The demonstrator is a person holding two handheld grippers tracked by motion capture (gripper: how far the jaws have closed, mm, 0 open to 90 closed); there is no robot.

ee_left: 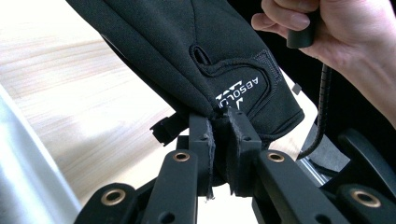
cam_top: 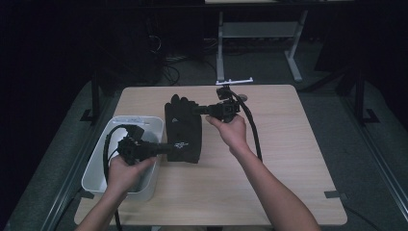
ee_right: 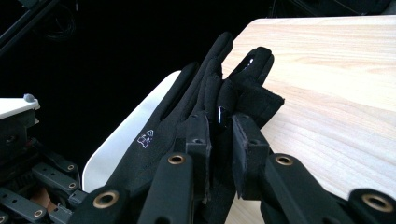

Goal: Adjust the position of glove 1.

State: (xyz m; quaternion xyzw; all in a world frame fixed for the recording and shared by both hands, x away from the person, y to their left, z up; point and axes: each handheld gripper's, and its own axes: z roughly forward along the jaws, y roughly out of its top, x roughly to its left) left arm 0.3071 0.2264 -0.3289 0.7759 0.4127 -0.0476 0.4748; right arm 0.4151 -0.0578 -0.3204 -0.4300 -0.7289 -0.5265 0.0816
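A black glove [cam_top: 183, 130] is stretched between my two grippers over the light wooden table [cam_top: 288, 159]. My left gripper [cam_top: 166, 149] is shut on the glove's cuff edge; in the left gripper view the cuff [ee_left: 243, 93] with white lettering is pinched between the jaws at my left gripper [ee_left: 219, 128]. My right gripper [cam_top: 197, 110] is shut on the finger end of the glove. In the right gripper view the glove's fingers [ee_right: 219, 79] stick up past my right gripper [ee_right: 219, 128], whose jaws clamp them.
A white plastic bin [cam_top: 118, 154] sits at the table's left edge, under my left hand. A small white stand [cam_top: 234, 81] is at the table's far edge. Dark floor and a desk frame [cam_top: 260, 38] lie beyond the table.
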